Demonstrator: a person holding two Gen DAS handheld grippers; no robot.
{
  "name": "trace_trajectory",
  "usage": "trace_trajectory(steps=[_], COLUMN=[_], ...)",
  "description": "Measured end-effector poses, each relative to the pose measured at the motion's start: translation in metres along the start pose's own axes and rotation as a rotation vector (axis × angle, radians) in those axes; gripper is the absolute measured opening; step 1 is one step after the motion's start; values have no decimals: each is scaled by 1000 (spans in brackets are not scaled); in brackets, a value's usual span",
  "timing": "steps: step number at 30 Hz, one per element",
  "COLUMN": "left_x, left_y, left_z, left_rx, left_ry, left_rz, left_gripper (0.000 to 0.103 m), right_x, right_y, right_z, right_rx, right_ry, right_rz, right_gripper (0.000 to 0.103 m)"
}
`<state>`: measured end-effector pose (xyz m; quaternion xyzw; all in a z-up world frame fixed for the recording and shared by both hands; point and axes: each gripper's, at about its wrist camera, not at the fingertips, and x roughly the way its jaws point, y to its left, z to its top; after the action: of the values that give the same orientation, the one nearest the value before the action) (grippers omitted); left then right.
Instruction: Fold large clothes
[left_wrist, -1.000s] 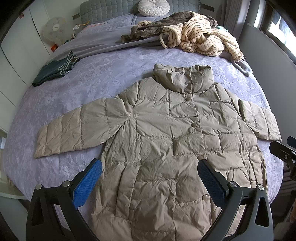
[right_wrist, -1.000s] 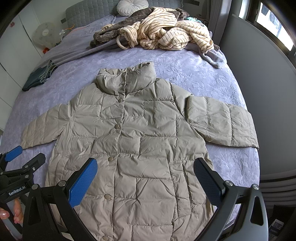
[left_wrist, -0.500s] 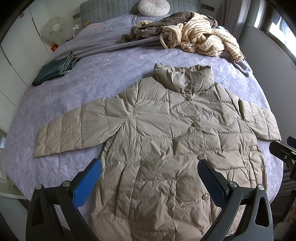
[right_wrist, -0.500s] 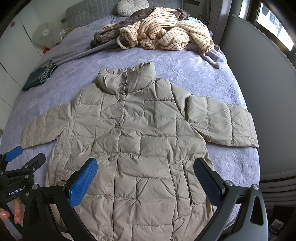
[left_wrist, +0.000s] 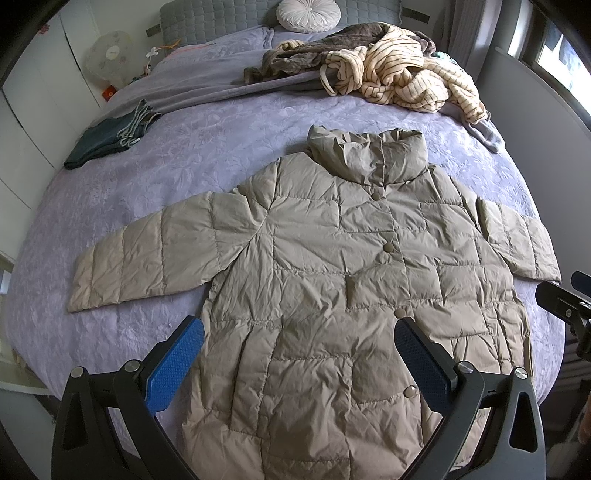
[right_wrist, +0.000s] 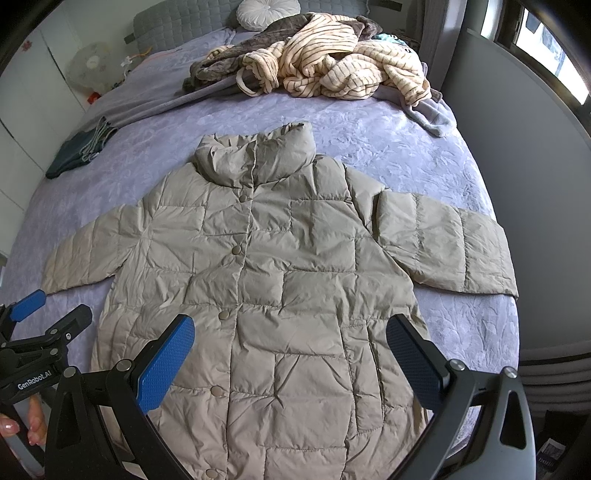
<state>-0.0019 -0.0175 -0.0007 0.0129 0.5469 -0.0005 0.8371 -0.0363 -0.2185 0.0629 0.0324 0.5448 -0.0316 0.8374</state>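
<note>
Bed (left_wrist: 229, 155) with lilac cover carries everything. Beige puffer jacket (left_wrist: 332, 280) lies flat, buttoned, across the bed's near half, hem at the near edge, sleeves spread; same as before. Striped robe pile (left_wrist: 402, 81) at far right corner, folded jeans (left_wrist: 110, 138) by left edge. Left gripper (left_wrist: 299, 347) and right gripper (right_wrist: 290, 345) hover over the hem, jaws wide apart, empty, unmoved.

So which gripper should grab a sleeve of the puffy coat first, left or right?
Probably the left gripper. It hangs open over the coat, and the long left sleeve lies flat and fully spread nearby. The right sleeve looks shorter, but the right gripper could manage too.
</note>
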Motion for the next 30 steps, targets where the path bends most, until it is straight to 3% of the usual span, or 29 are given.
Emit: trace_trajectory(steps=[16, 23, 30], left_x=[11, 39, 88], left_y=[4, 46, 124], left_z=[-6, -14, -23], left_rx=[-26, -119, -318], left_ry=[32, 80, 100], left_rz=[-17, -89, -172], left_gripper=[103, 103, 103], right_x=[8, 30, 57], right_y=[4, 19, 36], right_z=[-1, -4, -5], right_rx=[2, -4, 42], right_ry=[27, 76, 131], right_rz=[2, 30, 78], right_gripper=[103, 103, 103])
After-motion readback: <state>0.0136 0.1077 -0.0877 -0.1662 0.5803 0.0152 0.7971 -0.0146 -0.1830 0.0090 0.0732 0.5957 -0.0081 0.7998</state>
